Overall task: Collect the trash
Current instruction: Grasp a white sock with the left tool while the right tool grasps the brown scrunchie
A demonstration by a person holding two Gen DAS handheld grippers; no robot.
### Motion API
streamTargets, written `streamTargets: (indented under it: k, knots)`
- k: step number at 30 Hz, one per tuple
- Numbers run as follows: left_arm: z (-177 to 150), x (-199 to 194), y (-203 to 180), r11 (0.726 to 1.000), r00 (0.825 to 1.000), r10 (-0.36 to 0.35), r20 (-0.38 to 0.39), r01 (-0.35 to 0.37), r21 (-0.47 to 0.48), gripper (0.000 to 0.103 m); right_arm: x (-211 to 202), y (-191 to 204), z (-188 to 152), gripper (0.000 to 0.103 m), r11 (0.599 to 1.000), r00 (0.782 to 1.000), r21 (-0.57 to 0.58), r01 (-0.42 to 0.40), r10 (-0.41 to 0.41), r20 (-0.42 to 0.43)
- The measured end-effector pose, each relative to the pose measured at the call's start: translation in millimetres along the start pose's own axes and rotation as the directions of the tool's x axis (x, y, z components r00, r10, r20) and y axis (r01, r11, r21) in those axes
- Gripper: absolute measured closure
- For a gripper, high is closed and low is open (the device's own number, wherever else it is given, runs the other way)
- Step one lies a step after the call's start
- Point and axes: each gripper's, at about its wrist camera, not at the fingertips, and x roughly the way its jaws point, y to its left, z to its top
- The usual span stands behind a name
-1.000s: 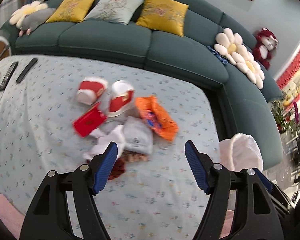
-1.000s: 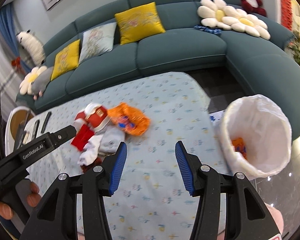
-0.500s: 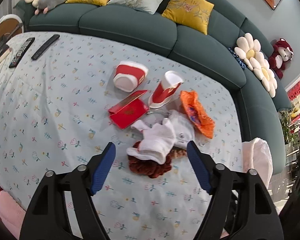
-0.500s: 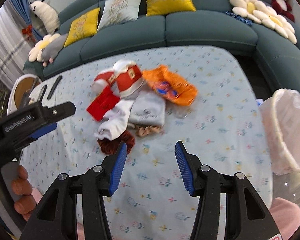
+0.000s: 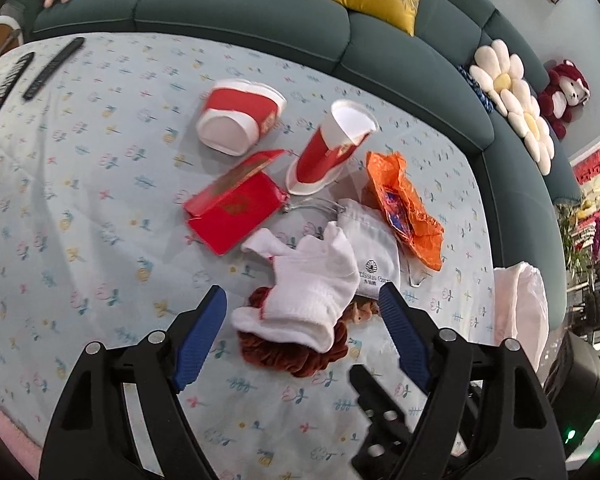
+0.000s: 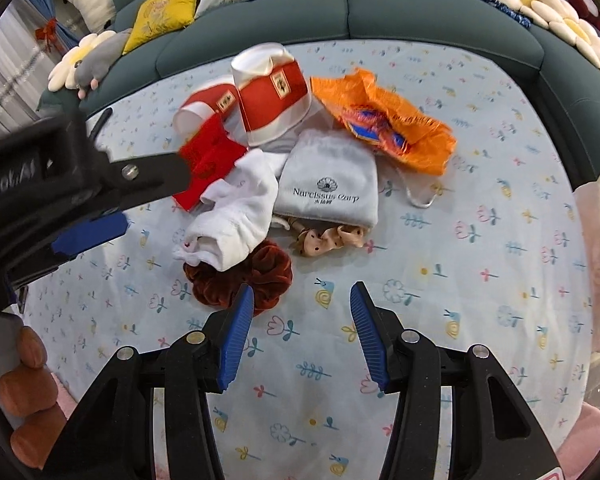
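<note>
The left gripper (image 5: 302, 334) has its blue fingers (image 5: 199, 340) spread wide, and they have just been opening further; a white sock (image 5: 312, 280) and the dark red velvet scrunchie (image 5: 292, 354) under it lie in the gap, but the pads press on neither. The right gripper (image 6: 302, 334) stands about half open with nothing held; its left finger tip sits just beside the same scrunchie (image 6: 244, 276), and whether it touches is hard to tell.

The trash lies in one heap on the flower-printed surface (image 6: 480, 280). Just beyond the sock (image 6: 236, 216) rests a grey drawstring pouch (image 6: 330, 184) with printed lettering, a beige dotted scrunchie (image 6: 328, 238) poking out from under its near edge. Behind these lie a red card box (image 5: 236, 206), two red and white paper cups on their sides (image 5: 240, 120) (image 5: 332, 148), and a crumpled orange wrapper (image 5: 404, 208) touching the pouch.

At the right edge of the surface stands a bin lined with a pale bag (image 5: 520, 312), well apart from the heap. Two remote controls (image 5: 52, 68) lie far off to the left, and a dark green sofa (image 5: 240, 12) with yellow cushions curves behind everything.
</note>
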Motion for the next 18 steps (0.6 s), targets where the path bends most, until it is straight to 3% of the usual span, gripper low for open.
streamTargets:
  k: [5,8,12,14,16,18]
  knots:
    - [3,22,-8,1.000,0.999,0.000,-0.043,0.001,0.028,0.031,13,0,5,0.054,1.000,1.000,0.004,-0.011,0.011,-0.017]
    - [3,36,-4,1.000,0.997,0.010,-0.072,-0.008,0.030,0.043,20,-1,7,0.054,1.000,0.999,0.016,-0.025,0.025,-0.028]
    - [3,44,8,1.000,0.995,-0.010,-0.096,0.010,-0.004,0.071,31,2,9,0.053,0.999,0.998,0.025,-0.034,0.035,-0.046]
    - [3,44,13,1.000,0.995,-0.020,-0.096,0.019,-0.016,0.078,36,4,10,0.054,0.999,0.998,0.026,-0.036,0.037,-0.053]
    - [4,43,18,0.999,0.995,-0.024,-0.092,0.022,-0.024,0.093,41,5,9,0.058,0.999,0.997,0.030,-0.044,0.045,-0.061]
    - [4,41,22,0.999,0.996,-0.024,-0.086,0.022,-0.024,0.095,44,6,9,0.068,0.998,0.996,0.036,-0.059,0.061,-0.068]
